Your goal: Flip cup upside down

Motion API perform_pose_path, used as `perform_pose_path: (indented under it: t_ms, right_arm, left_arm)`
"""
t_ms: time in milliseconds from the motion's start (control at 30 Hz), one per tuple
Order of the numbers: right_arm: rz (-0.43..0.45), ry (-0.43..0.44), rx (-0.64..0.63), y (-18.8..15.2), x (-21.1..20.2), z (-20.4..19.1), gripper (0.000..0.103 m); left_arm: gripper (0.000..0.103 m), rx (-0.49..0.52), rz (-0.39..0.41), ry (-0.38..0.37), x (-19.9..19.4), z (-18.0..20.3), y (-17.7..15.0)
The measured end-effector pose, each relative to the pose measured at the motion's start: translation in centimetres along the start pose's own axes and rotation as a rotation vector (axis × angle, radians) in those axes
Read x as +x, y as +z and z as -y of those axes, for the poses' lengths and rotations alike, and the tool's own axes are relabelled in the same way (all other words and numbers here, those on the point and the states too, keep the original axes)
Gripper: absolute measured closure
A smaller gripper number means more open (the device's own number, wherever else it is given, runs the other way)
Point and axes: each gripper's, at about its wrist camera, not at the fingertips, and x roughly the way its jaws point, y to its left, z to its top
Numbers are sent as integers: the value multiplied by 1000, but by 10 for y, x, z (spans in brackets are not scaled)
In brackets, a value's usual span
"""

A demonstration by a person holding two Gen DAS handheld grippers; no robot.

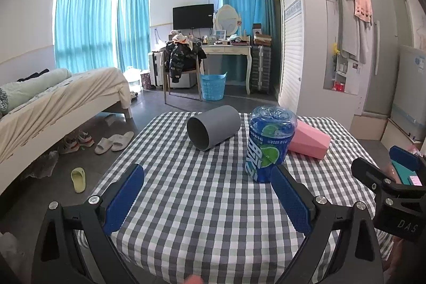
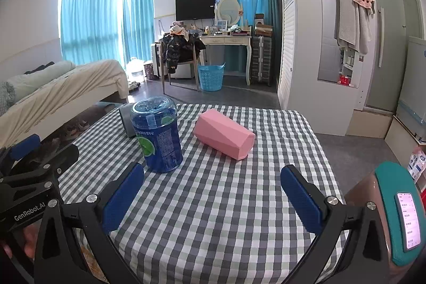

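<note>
Left wrist view, left to right. Bed (image 1: pixel 61 95) at far left, with slippers (image 1: pixel 114 141) on the floor beside it. Left gripper (image 1: pixel 207 193), jaws spread wide and holding nothing, hovers over the near part of the checked worktop (image 1: pixel 202 217). Grey cup (image 1: pixel 213 127) lies on its side towards the far edge, its open mouth turned to the camera. Just right of it stands a blue bottle-cup (image 1: pixel 270 144) with a lime label; its ridged clear base faces up, so it appears to be inverted already. Pink cup (image 1: pixel 310 139) lies on its side behind and right of the blue one, partly hidden by it. Right gripper (image 1: pixel 394 177) enters at the right edge; its fingers are only partly seen here.

Right wrist view, left to right. Left gripper (image 2: pixel 32 159) at the left edge. Grey cup (image 2: pixel 126 121) is mostly hidden behind the blue bottle-cup (image 2: pixel 158 135), the two touching or nearly so; which cannot be told. Pink cup (image 2: pixel 225 137) lies on its side near the middle of the worktop (image 2: pixel 213 217), well apart from the blue one, its narrow closed end pointing away to the left. Right gripper (image 2: pixel 213 197), jaws released and empty, hovers short of the pink cup. A phone (image 2: pixel 408 220) in a teal holder sits at the right edge.
</note>
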Motion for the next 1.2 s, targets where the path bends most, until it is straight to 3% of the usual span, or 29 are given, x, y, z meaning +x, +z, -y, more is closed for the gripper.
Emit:
perform_pose_path:
  t_ms: [1200]
  right_arm:
    - [-14, -12, -3, -3, 12, -1, 0]
  left_arm:
    - [4, -8, -3, 7, 1, -1, -4]
